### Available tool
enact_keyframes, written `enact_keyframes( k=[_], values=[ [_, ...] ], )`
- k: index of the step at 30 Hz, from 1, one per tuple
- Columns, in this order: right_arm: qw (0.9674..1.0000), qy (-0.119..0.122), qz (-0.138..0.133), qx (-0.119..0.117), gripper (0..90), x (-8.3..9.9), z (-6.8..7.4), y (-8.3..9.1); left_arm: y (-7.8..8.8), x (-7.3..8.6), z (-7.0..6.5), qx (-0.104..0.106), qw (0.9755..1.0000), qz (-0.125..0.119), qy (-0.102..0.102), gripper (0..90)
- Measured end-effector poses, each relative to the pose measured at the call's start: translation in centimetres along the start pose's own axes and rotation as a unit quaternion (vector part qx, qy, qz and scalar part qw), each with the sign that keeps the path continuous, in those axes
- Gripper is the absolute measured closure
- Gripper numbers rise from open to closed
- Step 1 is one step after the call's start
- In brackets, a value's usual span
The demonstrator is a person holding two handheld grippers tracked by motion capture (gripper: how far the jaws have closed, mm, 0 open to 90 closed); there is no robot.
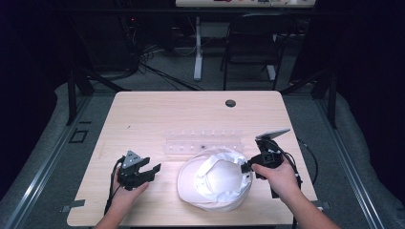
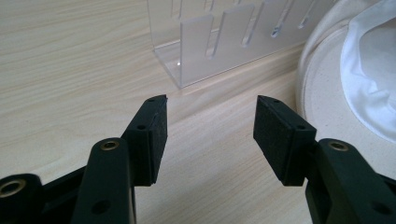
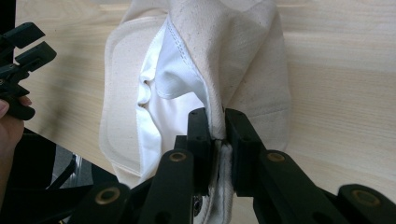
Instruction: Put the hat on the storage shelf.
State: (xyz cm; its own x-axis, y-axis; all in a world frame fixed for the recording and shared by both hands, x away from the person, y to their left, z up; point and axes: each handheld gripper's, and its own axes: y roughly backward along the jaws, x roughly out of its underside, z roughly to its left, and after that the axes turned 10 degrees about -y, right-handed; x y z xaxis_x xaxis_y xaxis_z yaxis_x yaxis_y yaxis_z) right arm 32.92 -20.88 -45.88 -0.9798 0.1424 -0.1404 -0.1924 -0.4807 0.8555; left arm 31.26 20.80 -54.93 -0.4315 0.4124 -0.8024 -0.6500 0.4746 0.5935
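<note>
A cream cap (image 1: 215,180) with a white lining lies upside down on the wooden table (image 1: 157,114), right of centre near the front. My right gripper (image 1: 247,167) is at the cap's right side, shut on the rim. In the right gripper view its jaws (image 3: 217,116) pinch the cream fabric of the cap (image 3: 238,56). My left gripper (image 1: 155,171) rests to the left of the cap, apart from it. Its jaws (image 2: 210,105) stand open over bare wood with nothing between them, and the cap's brim (image 2: 322,88) lies to their right.
A clear acrylic rack (image 1: 203,142) with slots stands just behind the cap; its near end (image 2: 210,46) is ahead of the left jaws. A round cable hole (image 1: 230,103) sits near the table's far edge. A chair (image 1: 253,43) and a desk leg (image 1: 197,47) stand beyond the table.
</note>
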Motion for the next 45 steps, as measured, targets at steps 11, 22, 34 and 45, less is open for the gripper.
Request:
enact_keyframes(
  k=[11, 22, 34, 45],
  values=[
    [0.9997, 0.017, -0.008, 0.016, 80.9, -0.5, 1.2, 2.2, -0.1, 0.0, -0.1, 0.000, 1.0000, 0.001, -0.002, 45.4],
    [0.9992, 0.034, -0.010, 0.016, 80.9, -1.0, 3.0, 3.9, -0.1, 0.0, -0.1, 0.000, 1.0000, 0.001, -0.002, 45.4],
    [0.9991, 0.039, -0.005, 0.015, 81.1, -1.4, 4.4, 5.4, 0.0, 0.0, -0.1, 0.000, 1.0000, 0.000, -0.003, 45.4],
    [0.9992, 0.038, -0.011, 0.004, 81.2, -1.6, 5.5, 6.6, -0.1, 0.0, -0.2, 0.000, 1.0000, -0.001, -0.002, 45.5]
  ],
)
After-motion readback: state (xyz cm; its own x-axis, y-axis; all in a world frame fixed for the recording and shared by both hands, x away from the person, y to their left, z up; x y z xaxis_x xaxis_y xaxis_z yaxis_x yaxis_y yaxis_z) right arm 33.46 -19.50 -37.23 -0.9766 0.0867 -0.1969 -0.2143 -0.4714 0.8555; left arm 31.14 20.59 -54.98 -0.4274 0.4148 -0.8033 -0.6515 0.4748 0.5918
